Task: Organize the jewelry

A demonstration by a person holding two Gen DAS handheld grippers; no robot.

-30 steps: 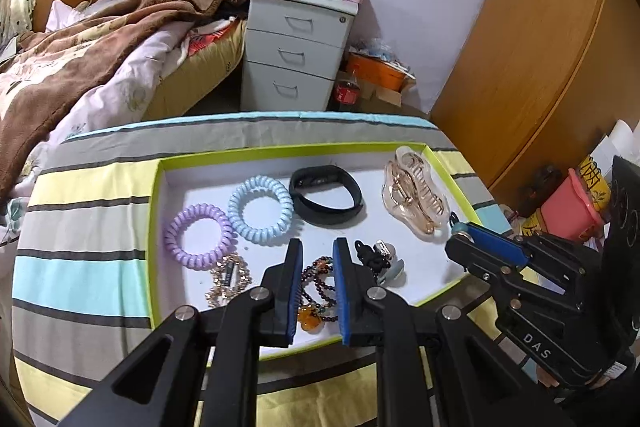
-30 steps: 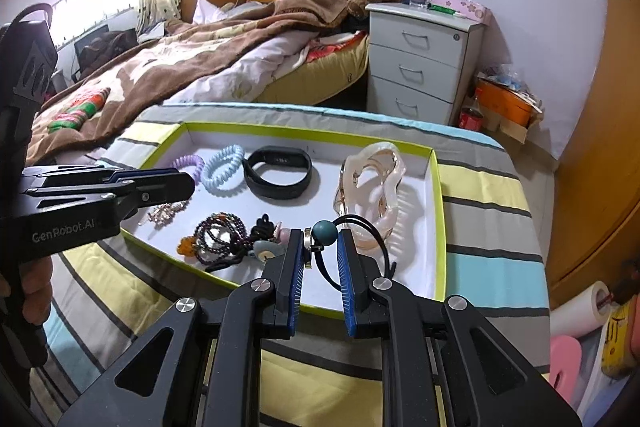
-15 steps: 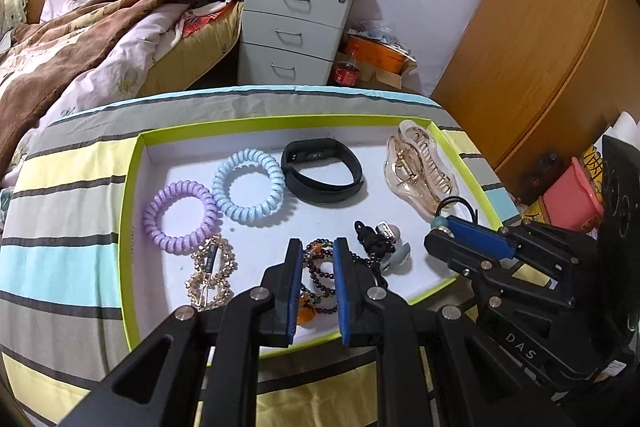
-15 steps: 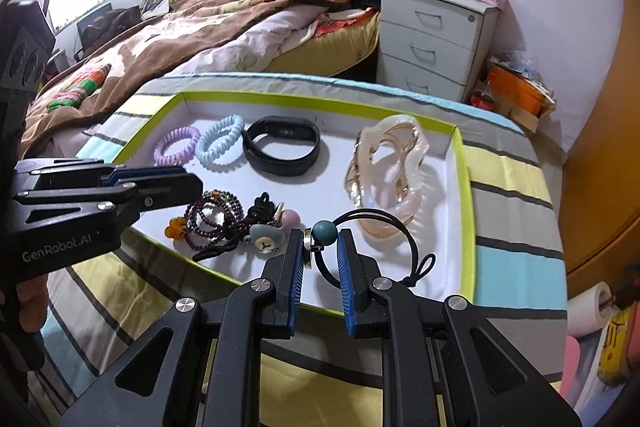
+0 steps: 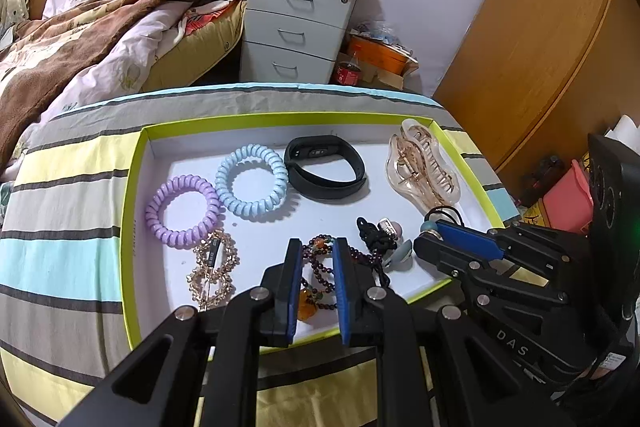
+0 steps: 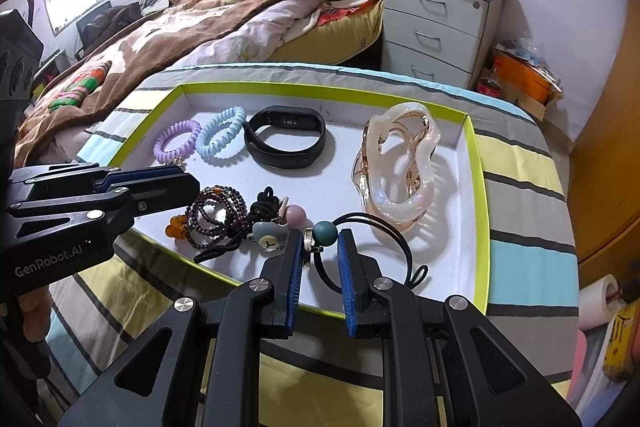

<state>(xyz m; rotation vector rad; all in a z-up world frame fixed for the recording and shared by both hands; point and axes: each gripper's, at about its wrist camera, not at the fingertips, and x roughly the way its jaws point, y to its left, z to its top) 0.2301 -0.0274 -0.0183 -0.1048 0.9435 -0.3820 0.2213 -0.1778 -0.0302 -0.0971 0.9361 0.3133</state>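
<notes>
A white tray with a lime rim (image 5: 132, 211) holds a purple coil tie (image 5: 182, 211), a blue coil tie (image 5: 252, 181), a black wristband (image 5: 324, 167), a clear claw clip (image 5: 420, 167), a gold bracelet (image 5: 212, 267), a dark beaded bracelet (image 5: 316, 267) and a knot of black cord ties (image 5: 380, 235). My right gripper (image 6: 319, 239) is shut on the teal bead of a black hair tie (image 6: 324, 233). The tie's loop rests on the tray floor beside the clip (image 6: 400, 167). My left gripper (image 5: 316, 247) hovers over the beaded bracelet, its jaws a narrow gap apart with nothing between.
The tray sits on a table under a striped cloth (image 5: 60, 251). Behind it are a bed with a brown blanket (image 5: 80, 35) and a grey drawer unit (image 5: 296, 23). A wooden wardrobe (image 5: 540, 47) stands on the right. A hand (image 6: 32, 311) grips the left tool.
The right gripper has tipped down toward the tray, so the hair tie's loop now lies on the tray floor by the clip. The left gripper has hardly moved.
</notes>
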